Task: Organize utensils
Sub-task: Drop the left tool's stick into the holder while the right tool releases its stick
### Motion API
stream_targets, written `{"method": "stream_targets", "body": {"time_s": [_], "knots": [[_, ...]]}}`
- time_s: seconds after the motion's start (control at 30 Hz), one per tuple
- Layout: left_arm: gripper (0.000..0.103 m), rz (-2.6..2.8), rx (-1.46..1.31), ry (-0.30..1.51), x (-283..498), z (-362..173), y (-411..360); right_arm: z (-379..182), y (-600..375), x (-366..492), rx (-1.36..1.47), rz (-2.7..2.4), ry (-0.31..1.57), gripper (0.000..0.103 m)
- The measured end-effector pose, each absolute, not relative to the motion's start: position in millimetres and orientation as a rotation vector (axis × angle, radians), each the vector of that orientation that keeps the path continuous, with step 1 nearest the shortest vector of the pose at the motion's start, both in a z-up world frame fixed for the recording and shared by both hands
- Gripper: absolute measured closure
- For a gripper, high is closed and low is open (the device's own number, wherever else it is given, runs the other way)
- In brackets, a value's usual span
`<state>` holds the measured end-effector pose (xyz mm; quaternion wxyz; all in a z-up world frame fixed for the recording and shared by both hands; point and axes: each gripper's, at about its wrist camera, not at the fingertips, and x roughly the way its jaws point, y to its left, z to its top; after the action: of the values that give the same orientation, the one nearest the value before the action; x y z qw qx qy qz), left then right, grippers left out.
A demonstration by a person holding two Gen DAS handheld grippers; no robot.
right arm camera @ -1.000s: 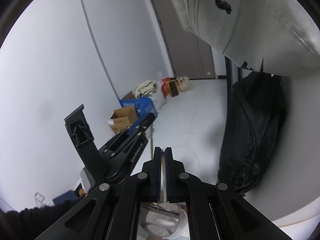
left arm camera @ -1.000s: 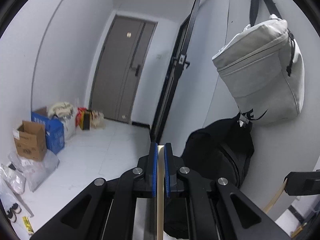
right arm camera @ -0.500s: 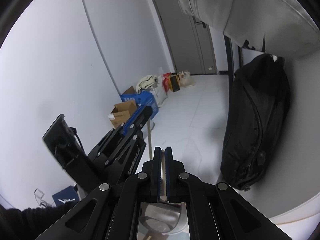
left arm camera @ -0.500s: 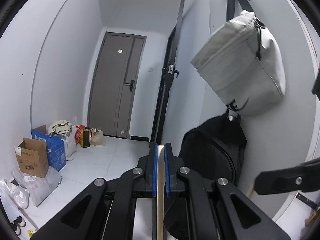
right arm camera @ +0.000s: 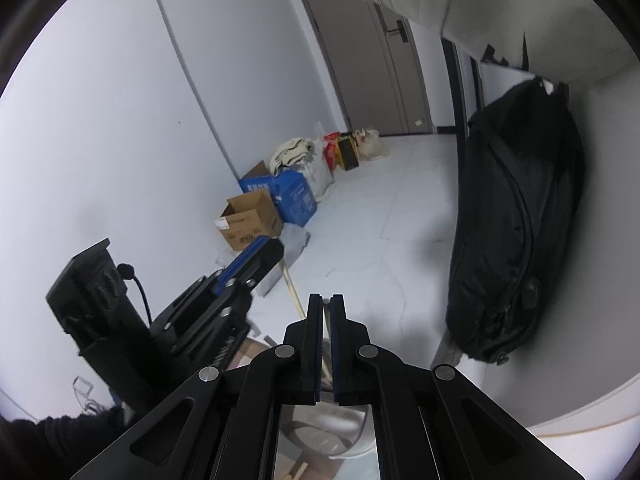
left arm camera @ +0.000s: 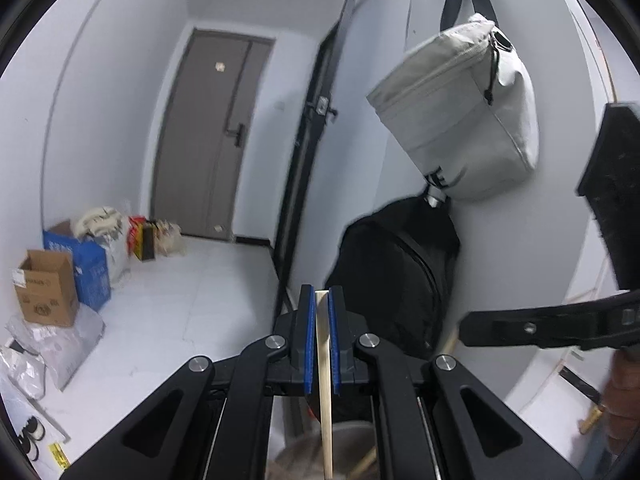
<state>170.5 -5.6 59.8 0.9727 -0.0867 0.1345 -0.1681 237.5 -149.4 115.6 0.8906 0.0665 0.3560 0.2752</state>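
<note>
Black nylon, soft and slumped, forms the big backpack (left arm camera: 400,272) against the wall before you, with a grey canvas bag (left arm camera: 460,116) hanging above. Your left hand-held gripper (left arm camera: 322,340) pinches a slim, flat pale wooden stick (left arm camera: 323,360) between ribbed blue pads (left arm camera: 307,340). Your right hand-held gripper (right arm camera: 326,344) stands nearly closed; whether it grips anything you cannot tell. A rounded metal pot (right arm camera: 344,432) sits below it.

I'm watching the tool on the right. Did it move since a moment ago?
Yes. In the left wrist view the right tool now reaches further in from the right edge, closer to the black backpack leaning on the wall.
</note>
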Motion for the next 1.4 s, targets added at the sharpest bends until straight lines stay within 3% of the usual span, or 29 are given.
{"method": "stream_targets", "body": {"time_s": [0.6, 0.67, 0.73, 0.77, 0.87, 1.07, 1.17, 1.4], "knots": [[0.1, -0.514, -0.099, 0.503, 165.1, 47.4, -18.0, 83.9, -182.7, 210.5, 0.418, 0.546, 0.729, 0.097], [0.092, -0.544, -0.098, 0.577, 167.3, 43.3, -21.4, 83.4, -192.2, 197.9, 0.45, 0.535, 0.703, 0.097], [0.081, -0.532, -0.062, 0.612, 162.7, 40.2, -24.3, 82.7, -198.5, 189.4, 0.457, 0.515, 0.694, 0.089], [0.079, -0.515, -0.044, 0.61, 157.9, 40.7, -25.1, 81.6, -202.3, 183.3, 0.462, 0.509, 0.685, 0.08], [0.057, -0.492, -0.053, 0.616, 143.2, 43.0, -20.4, 77.3, -211.0, 163.1, 0.47, 0.489, 0.655, 0.059], [0.038, -0.417, -0.08, 0.597, 101.9, 48.0, -6.9, 60.8, -212.7, 128.9, 0.465, 0.462, 0.668, 0.043], [0.036, -0.365, -0.095, 0.616, 82.4, 41.5, -4.8, 48.3, -208.2, 112.2, 0.443, 0.456, 0.686, 0.037], [0.036, -0.261, -0.161, 0.689, 56.8, 16.7, 4.7, 15.4, -190.3, 82.3, 0.375, 0.46, 0.733, 0.032]]}}
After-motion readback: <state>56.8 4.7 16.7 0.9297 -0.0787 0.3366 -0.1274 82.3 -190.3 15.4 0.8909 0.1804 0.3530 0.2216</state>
